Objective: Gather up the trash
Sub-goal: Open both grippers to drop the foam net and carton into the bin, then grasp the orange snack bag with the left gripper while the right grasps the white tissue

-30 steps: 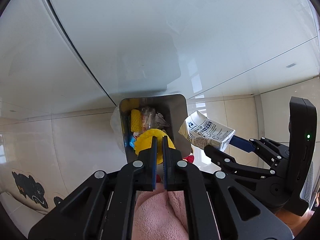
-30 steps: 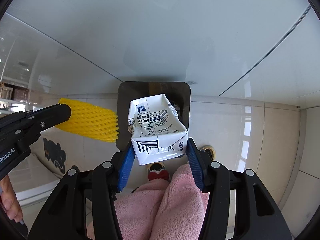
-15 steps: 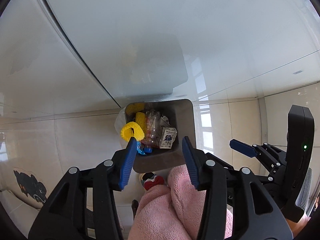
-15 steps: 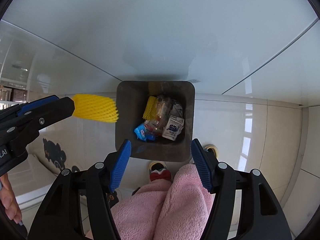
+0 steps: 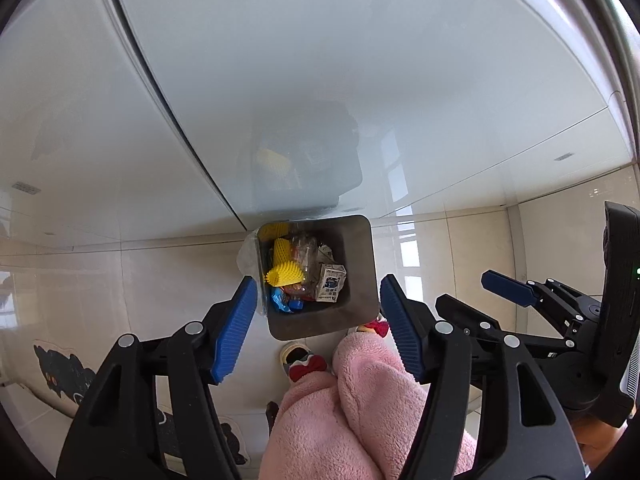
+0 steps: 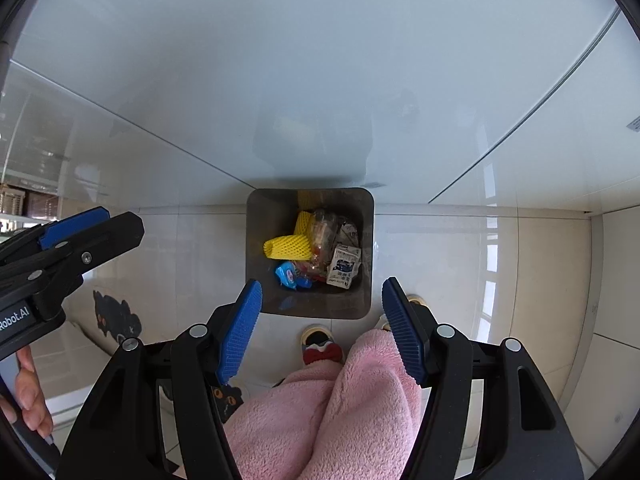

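Note:
A dark square trash bin (image 5: 362,280) (image 6: 260,264) stands on the tiled floor against a white cabinet. Inside lie a yellow foam net (image 5: 285,274) (image 6: 287,247), a crumpled milk carton (image 5: 330,288) (image 6: 343,267), a blue wrapper (image 5: 280,305) (image 6: 287,274) and clear plastic. My left gripper (image 5: 318,320) hangs above the bin, open and empty. My right gripper (image 6: 322,322) is also open and empty above the bin. The right gripper also shows at the right of the left wrist view (image 5: 520,300); the left gripper shows at the left of the right wrist view (image 6: 76,228).
The person's pink fleece trousers (image 5: 360,408) (image 6: 340,400) and slippers with red bows (image 5: 302,362) (image 6: 320,350) are just below the bin. A mat with a black cat print (image 5: 60,368) (image 6: 116,316) lies on the floor at the left. White cabinet fronts (image 5: 320,80) rise behind.
My left gripper opened and dropped the yellow foam net into the bin. My right gripper opened and dropped the milk carton into the bin. Both now hang empty.

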`<state>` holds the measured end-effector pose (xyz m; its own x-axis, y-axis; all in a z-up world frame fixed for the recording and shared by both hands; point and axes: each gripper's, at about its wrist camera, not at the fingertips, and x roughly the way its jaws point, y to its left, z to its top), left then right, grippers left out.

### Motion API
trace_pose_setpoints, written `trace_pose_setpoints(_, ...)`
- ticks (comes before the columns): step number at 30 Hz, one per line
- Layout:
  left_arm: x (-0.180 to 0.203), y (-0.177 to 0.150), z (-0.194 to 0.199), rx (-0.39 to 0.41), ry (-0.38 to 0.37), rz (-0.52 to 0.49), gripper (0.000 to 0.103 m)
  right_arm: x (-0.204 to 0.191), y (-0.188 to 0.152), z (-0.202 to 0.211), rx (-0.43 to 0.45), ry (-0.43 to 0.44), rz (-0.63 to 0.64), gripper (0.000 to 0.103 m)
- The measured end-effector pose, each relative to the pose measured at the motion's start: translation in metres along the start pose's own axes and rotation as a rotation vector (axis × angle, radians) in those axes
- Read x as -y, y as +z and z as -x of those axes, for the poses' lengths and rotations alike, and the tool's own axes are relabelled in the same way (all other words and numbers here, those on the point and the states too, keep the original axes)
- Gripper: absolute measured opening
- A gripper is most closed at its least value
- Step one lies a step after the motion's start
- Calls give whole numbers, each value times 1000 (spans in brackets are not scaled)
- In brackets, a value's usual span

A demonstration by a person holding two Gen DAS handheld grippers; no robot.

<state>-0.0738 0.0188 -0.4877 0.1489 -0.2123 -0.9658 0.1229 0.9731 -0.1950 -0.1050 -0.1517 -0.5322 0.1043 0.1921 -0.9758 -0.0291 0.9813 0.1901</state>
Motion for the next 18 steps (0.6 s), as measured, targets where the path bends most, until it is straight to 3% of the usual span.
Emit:
trace_pose_setpoints(4, 4, 0, 27, 34, -11, 9, 62, 0, 0, 26, 37, -16, 9, 64)
trace_pose_setpoints(9, 11, -1, 70, 88, -6, 0, 76, 2, -1, 72, 95, -27, 8, 64)
trace_pose_setpoints(15, 20, 0, 124, 175, -6, -22, 89, 11, 5, 155, 245, 6, -38, 77)
trace_pose_setpoints(18, 26, 9, 148, 229, -10, -19, 93, 14, 10, 206, 367, 17, -55, 92)
